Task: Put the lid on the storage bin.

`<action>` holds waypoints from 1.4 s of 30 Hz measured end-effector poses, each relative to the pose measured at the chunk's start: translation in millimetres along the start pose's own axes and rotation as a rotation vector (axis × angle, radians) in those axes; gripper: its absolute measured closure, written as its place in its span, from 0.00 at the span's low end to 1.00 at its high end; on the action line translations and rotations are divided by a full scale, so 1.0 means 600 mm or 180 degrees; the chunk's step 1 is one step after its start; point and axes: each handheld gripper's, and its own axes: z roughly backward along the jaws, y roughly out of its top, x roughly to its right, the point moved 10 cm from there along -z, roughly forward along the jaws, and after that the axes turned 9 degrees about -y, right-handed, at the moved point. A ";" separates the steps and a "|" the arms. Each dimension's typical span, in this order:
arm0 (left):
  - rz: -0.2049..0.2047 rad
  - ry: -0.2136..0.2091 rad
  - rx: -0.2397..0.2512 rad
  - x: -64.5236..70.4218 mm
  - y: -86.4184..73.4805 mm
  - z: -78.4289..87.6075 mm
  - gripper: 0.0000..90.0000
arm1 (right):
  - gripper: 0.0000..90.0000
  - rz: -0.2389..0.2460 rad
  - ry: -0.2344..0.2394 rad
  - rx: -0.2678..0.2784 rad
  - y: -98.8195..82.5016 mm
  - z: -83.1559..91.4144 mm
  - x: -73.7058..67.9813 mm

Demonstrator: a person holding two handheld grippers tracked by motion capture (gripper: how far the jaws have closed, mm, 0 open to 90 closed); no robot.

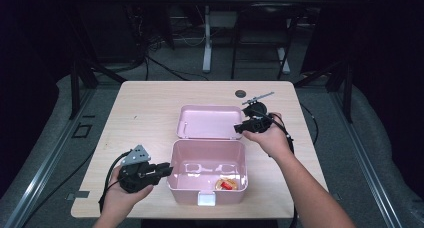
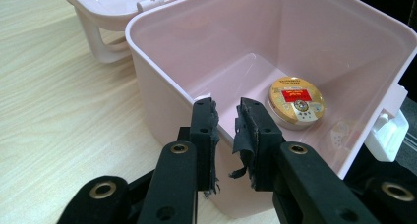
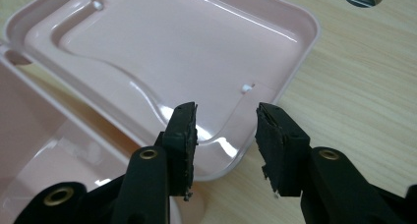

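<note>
On the table (image 1: 150, 103), the pink box (image 1: 207, 180) sits open; the left gripper (image 2: 227, 121) seemingly pinches its left wall, while the right gripper (image 3: 226, 130), jaws spread, hovers over the lid (image 3: 162, 52).

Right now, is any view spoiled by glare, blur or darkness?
High view: soft and dim, room behind near black, table lit. Right gripper view: white glare streaks on the glossy pink plastic lid, jaws sharp. Left gripper view: crisp; faint sheen inside the pink plastic box.
</note>
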 end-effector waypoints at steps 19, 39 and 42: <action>0.0000 -0.0031 0.0026 0.000 -0.002 0.000 0.86 | 0.74 -0.0633 -0.0231 -0.0041 0.025 -0.064 0.042; 0.0028 -0.0031 0.0033 0.000 -0.001 0.000 0.86 | 0.77 -0.0885 -0.0349 -0.0154 0.033 -0.103 0.061; 0.0031 -0.0029 0.0035 0.000 -0.001 0.000 0.86 | 0.78 -0.0895 -0.0355 -0.0177 0.032 -0.107 0.059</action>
